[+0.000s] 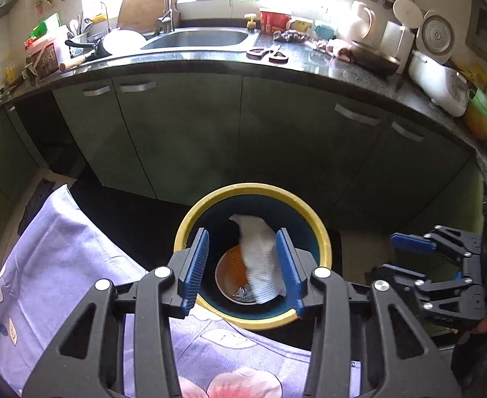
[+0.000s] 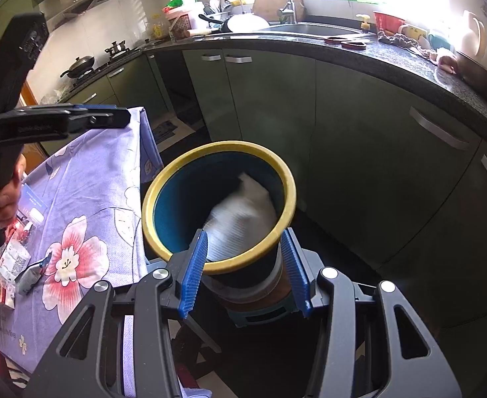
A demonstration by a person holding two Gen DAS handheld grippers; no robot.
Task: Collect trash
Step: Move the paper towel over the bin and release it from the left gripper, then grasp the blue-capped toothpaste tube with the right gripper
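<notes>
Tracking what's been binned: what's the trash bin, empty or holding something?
Holding something: inside the trash bin lie a white crumpled paper and an orange bowl.

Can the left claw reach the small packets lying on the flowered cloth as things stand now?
Probably yes. The left claw is open and empty above the bin. The packets lie uncovered on the cloth beside the bin, with nothing visible between.

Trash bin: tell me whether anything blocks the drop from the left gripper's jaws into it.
Nothing visible blocks it. The left gripper hangs open above the trash bin, whose mouth is uncovered. A white crumpled tissue and an orange bowl already lie inside. The right gripper stays off to the side.
</notes>
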